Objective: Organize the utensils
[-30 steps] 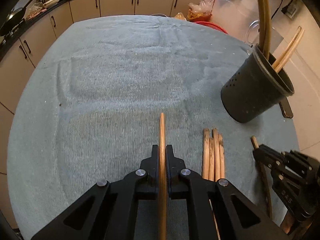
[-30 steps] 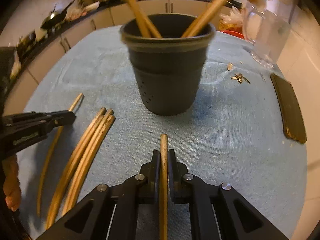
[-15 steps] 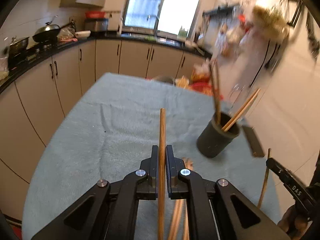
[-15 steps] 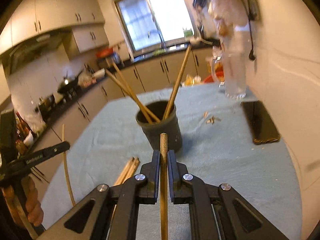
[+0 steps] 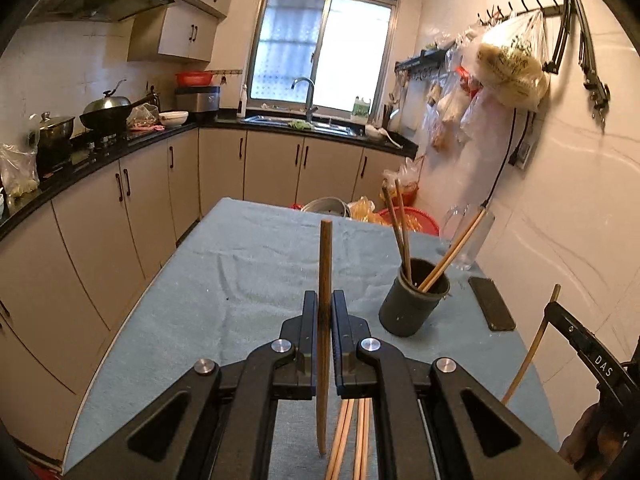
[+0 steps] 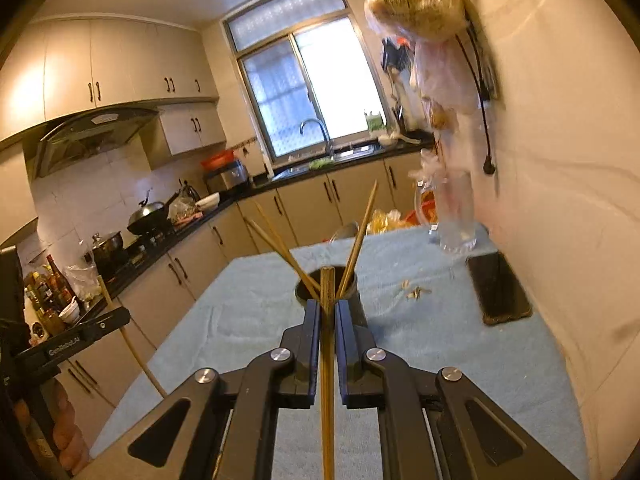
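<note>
My left gripper (image 5: 324,300) is shut on a wooden chopstick (image 5: 325,264) and holds it high above the table. My right gripper (image 6: 327,308) is shut on another chopstick (image 6: 327,288), raised above the table and in line with the black holder (image 6: 352,300). The black utensil holder (image 5: 412,304) stands on the grey cloth and holds several chopsticks (image 5: 400,232). Loose chopsticks (image 5: 352,432) lie on the cloth under my left gripper. The right gripper (image 5: 580,344) with its chopstick shows at the right of the left wrist view. The left gripper (image 6: 80,340) shows at the left of the right wrist view.
A black phone (image 5: 491,303) lies right of the holder, also in the right wrist view (image 6: 500,292). A clear glass jug (image 6: 456,224) stands at the far right by the wall. Small scraps (image 6: 416,291) lie on the cloth. Kitchen cabinets (image 5: 132,216) run along the left.
Both grippers have risen well above the table with their chopsticks, and the views have tilted up from the cloth to the kitchen. The holder now looks smaller and farther.
</note>
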Tool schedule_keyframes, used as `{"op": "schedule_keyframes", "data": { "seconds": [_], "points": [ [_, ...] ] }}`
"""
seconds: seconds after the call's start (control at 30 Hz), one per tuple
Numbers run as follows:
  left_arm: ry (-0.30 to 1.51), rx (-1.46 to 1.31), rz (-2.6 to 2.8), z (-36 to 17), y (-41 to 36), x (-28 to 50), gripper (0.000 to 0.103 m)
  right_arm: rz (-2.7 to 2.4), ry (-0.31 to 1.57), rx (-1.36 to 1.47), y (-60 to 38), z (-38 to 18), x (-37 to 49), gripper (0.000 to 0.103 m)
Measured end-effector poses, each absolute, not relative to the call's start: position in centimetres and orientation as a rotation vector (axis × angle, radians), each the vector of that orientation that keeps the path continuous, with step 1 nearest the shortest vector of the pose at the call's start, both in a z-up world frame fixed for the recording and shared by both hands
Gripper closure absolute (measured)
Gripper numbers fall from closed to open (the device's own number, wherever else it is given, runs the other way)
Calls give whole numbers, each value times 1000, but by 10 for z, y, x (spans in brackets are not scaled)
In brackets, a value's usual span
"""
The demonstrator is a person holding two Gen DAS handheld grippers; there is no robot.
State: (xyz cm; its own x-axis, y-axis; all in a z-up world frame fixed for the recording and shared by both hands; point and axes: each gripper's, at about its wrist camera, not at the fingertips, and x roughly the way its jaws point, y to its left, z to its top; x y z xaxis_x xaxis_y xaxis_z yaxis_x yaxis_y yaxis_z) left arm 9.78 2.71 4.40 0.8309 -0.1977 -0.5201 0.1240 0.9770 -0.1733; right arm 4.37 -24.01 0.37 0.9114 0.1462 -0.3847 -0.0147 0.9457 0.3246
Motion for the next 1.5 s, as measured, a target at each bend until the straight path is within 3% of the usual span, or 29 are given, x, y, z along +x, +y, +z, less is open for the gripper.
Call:
{"op": "schedule_keyframes", "data": {
  "seconds": [0.93, 1.27, 1.5],
  "points": [
    [419, -152, -308, 130, -44, 183, 97, 110, 208, 361, -265, 96, 111, 94],
    [431, -167, -305, 124, -70, 229, 97, 48, 118, 396, -274, 104, 158, 94],
    [431, -130, -290, 99, -90, 241, 97, 41, 175, 413, -278, 78, 194, 94]
  ]
}}
